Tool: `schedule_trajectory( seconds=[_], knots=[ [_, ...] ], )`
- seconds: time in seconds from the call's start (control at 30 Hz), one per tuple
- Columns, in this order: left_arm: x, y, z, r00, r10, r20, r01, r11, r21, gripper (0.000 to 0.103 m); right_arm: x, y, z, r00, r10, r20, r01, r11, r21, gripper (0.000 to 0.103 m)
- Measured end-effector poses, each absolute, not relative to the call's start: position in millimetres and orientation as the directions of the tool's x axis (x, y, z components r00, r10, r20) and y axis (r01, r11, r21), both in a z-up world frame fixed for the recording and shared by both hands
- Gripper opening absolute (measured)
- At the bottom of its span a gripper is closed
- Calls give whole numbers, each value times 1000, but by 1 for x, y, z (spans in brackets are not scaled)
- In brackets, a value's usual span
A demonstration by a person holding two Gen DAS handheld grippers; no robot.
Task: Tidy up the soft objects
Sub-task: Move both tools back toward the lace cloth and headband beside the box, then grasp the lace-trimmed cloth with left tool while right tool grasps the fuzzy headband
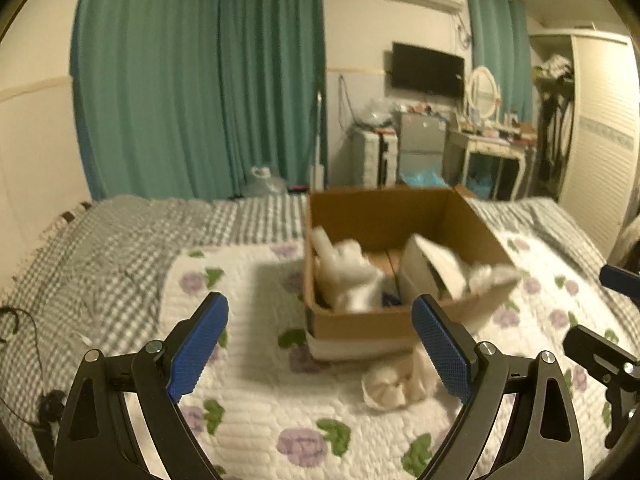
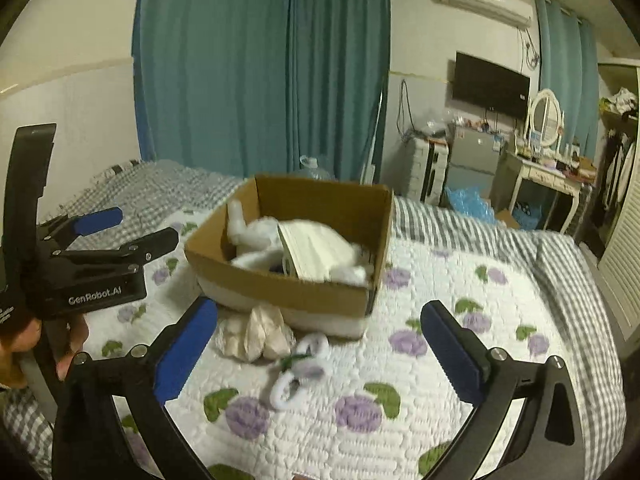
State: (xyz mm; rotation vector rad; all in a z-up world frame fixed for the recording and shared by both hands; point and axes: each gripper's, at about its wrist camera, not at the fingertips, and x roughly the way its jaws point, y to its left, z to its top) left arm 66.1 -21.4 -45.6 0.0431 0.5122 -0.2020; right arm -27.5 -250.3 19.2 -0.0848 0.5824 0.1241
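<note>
An open cardboard box (image 1: pixel 360 322) (image 2: pixel 288 292) sits on the floral quilt and holds white plush items (image 1: pixel 348 276) (image 2: pixel 260 240) and a pale folded item (image 2: pixel 320 248). A cream soft bundle (image 1: pixel 394 384) (image 2: pixel 256 334) lies on the quilt against the box's near side. A white fluffy loop item (image 2: pixel 298 372) lies in front of it. My left gripper (image 1: pixel 320 344) is open and empty, just short of the box; it also shows in the right wrist view (image 2: pixel 132 228). My right gripper (image 2: pixel 316 356) is open and empty above the loop item.
The bed has a white quilt with purple flowers (image 2: pixel 400 400) over a grey checked blanket (image 1: pixel 120 240). Green curtains (image 1: pixel 200 80), a suitcase (image 1: pixel 374 156), a small fridge (image 1: pixel 422 140) and a dressing table (image 1: pixel 492 148) stand beyond the bed.
</note>
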Motion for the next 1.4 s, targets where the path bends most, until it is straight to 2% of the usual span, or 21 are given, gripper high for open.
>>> schedule_trajectory(
  seconds=[0.13,0.33,0.5,0.6,0.67,0.73,0.83,1.1,1.3,1.33,1.4],
  knots=[
    [73,-32,-69,790,-236,-565,273,962,-21,94,-19,-252,-5,793,118,-598,-168,985,-28,102],
    [88,-43,-107,702,-240,-671,308,951,-17,94,-7,-252,-38,748,129,-651,-184,983,-16,102],
    [92,-49,-130,676,-233,-699,340,940,15,94,7,-248,-71,692,143,-707,-211,978,-8,93],
    [95,-53,-136,673,-235,-701,356,934,29,94,19,-248,-91,648,156,-746,-218,976,14,80],
    [98,-54,-139,667,-242,-705,366,930,26,94,28,-251,-101,616,178,-767,-219,974,49,66],
    [99,-56,-142,659,-251,-709,376,926,22,94,37,-255,-110,590,197,-783,-213,973,85,42],
    [103,-59,-144,653,-263,-710,391,920,19,94,40,-259,-114,577,218,-787,-227,969,101,32],
    [102,-81,-150,618,-323,-717,454,891,-10,94,16,-274,-101,649,96,-755,-158,987,-10,29],
    [111,-99,-164,573,-312,-758,455,890,-22,94,16,-279,-101,639,101,-763,-139,990,14,29],
    [111,-100,-165,568,-315,-760,458,888,-25,92,16,-277,-101,639,102,-763,-141,990,13,29],
    [110,-104,-167,568,-320,-758,467,884,-24,69,15,-274,-99,639,104,-762,-147,989,11,29]
  ],
)
